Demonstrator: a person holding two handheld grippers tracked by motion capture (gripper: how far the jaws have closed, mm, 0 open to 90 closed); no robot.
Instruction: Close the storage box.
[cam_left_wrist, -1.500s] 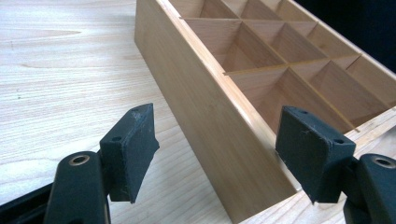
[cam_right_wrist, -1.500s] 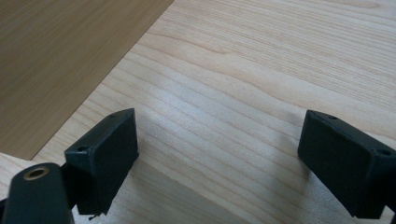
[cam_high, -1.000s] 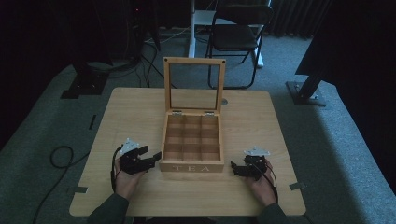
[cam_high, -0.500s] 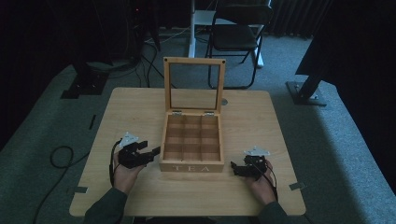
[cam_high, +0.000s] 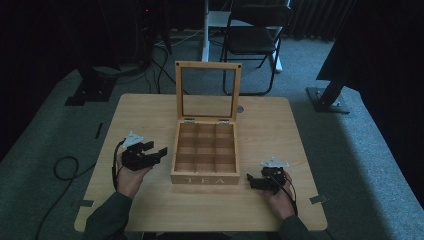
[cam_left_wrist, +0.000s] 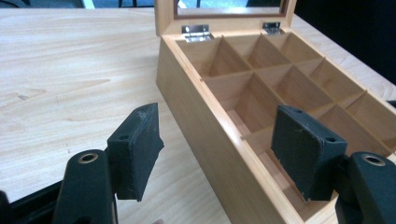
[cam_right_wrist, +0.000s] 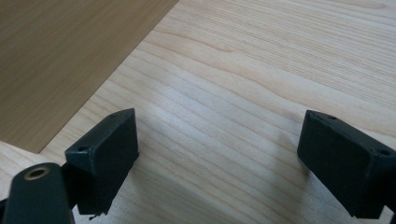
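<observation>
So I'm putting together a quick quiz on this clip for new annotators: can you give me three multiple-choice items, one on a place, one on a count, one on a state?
1. Where is the left gripper?
A. inside the box
B. on the table beside the tea box's left wall
C. behind the lid

2. How many compartments does the tea box have?
A. four
B. six
C. nine

3. How is the lid?
A. open and upright
B. shut
C. lying detached on the table

Answers: 1 B, as the high view shows it on the table left of the box, its fingers apart. 2 C, as the dividers form three rows of three. 3 A, as the lid stands upright on its hinges at the back edge.
</observation>
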